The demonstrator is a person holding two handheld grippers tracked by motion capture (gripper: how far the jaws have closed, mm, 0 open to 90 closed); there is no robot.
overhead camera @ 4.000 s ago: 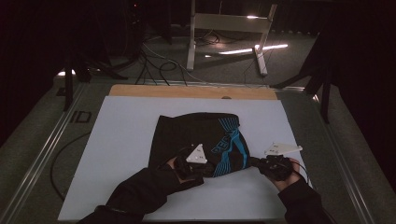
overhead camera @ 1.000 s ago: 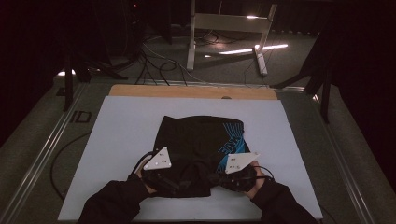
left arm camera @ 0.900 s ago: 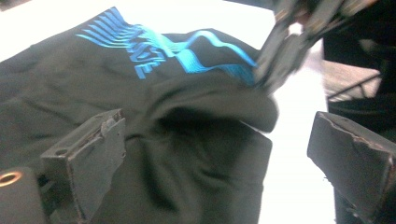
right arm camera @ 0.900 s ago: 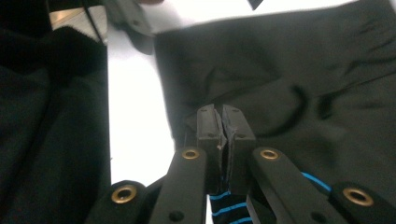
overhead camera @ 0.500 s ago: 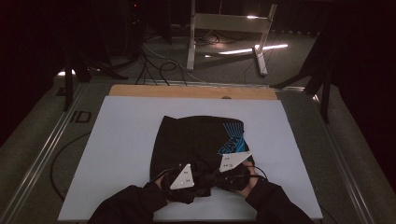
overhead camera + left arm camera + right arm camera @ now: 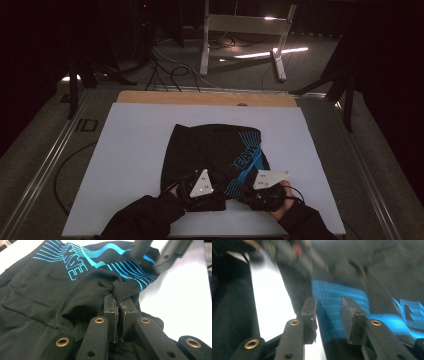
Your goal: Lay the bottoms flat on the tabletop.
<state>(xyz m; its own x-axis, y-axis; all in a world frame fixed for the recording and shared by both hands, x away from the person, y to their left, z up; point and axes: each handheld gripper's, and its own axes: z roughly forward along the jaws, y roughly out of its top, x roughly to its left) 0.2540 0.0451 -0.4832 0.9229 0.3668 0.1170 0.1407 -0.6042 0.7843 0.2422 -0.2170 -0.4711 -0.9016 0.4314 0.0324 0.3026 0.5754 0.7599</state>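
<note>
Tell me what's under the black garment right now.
The black garment lies on the white board, which shows all round it. Anything between cloth and board is covered. The left gripper pinches its near edge.

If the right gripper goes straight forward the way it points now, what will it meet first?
Most likely the blue printed part of the black garment. The right gripper has just been opening, and that cloth lies right ahead between its fingers. Depth is blurred, so contact may already exist.
</note>
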